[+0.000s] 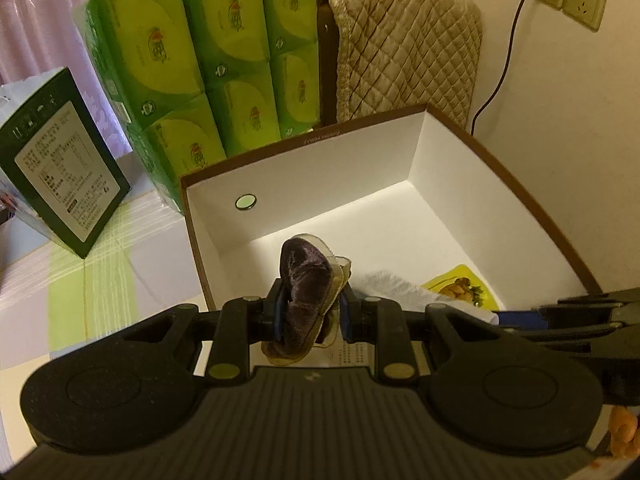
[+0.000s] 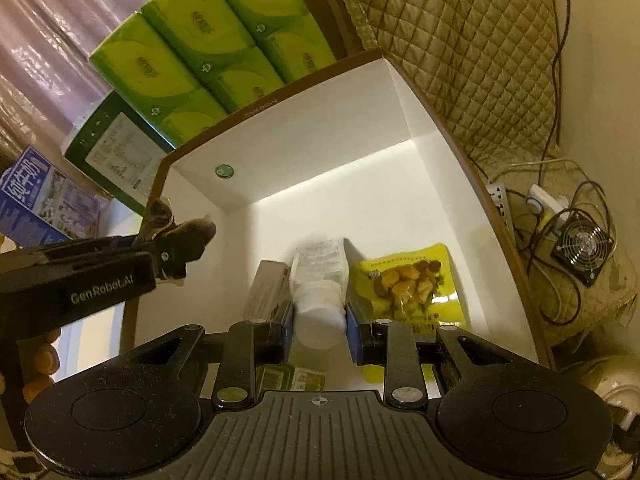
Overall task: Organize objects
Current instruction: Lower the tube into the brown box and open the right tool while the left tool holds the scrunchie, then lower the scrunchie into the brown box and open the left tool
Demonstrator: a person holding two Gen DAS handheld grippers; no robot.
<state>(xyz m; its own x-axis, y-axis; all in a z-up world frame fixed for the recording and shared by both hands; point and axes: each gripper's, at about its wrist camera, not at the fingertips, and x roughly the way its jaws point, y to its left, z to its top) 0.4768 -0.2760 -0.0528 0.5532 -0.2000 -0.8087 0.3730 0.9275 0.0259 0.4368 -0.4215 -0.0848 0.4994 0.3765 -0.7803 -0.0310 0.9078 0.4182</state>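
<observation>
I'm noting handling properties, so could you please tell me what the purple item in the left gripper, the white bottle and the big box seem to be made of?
Purple item: soft plush or velvet fabric, going by its fuzzy sheen and folds; the beige trim's material is unclear.
White bottle: probably matte plastic, smooth, with a printed label.
Box: likely cardboard, with flat white inner walls, creased corners and a brown rim.

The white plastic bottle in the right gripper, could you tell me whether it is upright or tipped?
Tipped: the white plastic bottle lies cap-first toward the camera.
</observation>
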